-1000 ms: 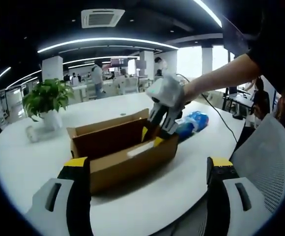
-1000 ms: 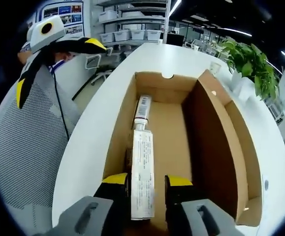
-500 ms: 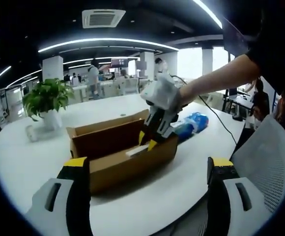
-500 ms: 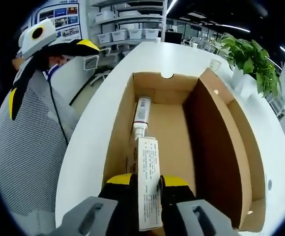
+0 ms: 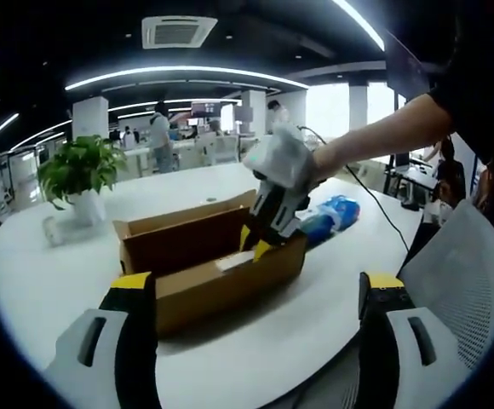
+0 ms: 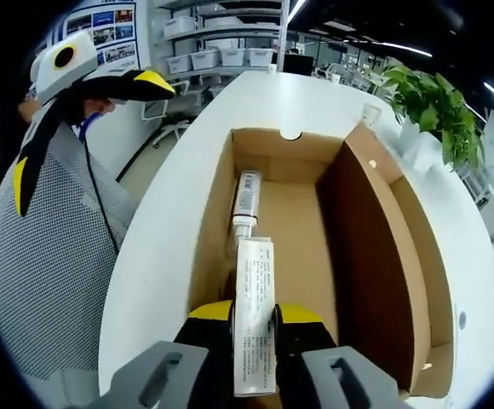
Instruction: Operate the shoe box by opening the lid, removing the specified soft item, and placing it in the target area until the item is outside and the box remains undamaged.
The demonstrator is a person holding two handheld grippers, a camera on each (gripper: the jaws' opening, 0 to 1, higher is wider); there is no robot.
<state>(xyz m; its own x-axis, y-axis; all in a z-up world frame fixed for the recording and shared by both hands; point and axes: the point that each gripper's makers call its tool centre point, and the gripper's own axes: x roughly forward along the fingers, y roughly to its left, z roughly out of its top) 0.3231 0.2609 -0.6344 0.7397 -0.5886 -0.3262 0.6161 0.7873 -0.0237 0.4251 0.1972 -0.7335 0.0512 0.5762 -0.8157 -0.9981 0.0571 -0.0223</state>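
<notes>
big curved white table (image 5: 51, 281) with a smooth glossy top, open-plan office behind it. grey mesh-back chair (image 6: 47, 256) right at the table's near edge, pale mesh, dark cable hanging down in front of it.

on the table: open brown corrugated cardboard shoe box (image 5: 209, 277), long rectangle, lid flap (image 6: 370, 256) standing up along the side away from the chair, small round hole in the flap and a half-round thumb notch in the far end wall. nothing over the box opening apart from the gripper reaching in.

leafy green plant in a white pot (image 5: 81, 183) past the box's far end, well apart from it. crumpled blue-and-white plastic bag (image 5: 332, 213) on the table just beyond the box.

right gripper (image 6: 253, 317), grey body, yellow-and-black jaw tips, reaches down into the box with its jaws clamped on a long white printed carton tube (image 6: 253, 324), matte card with fine print. tube is inside the box, along the wall nearest the chair; its other end points toward a smaller white labelled item (image 6: 246, 194) on the box floor.

left gripper (image 5: 251, 290) off the table edge on the chair side, jaws wide apart, holding nothing.
</notes>
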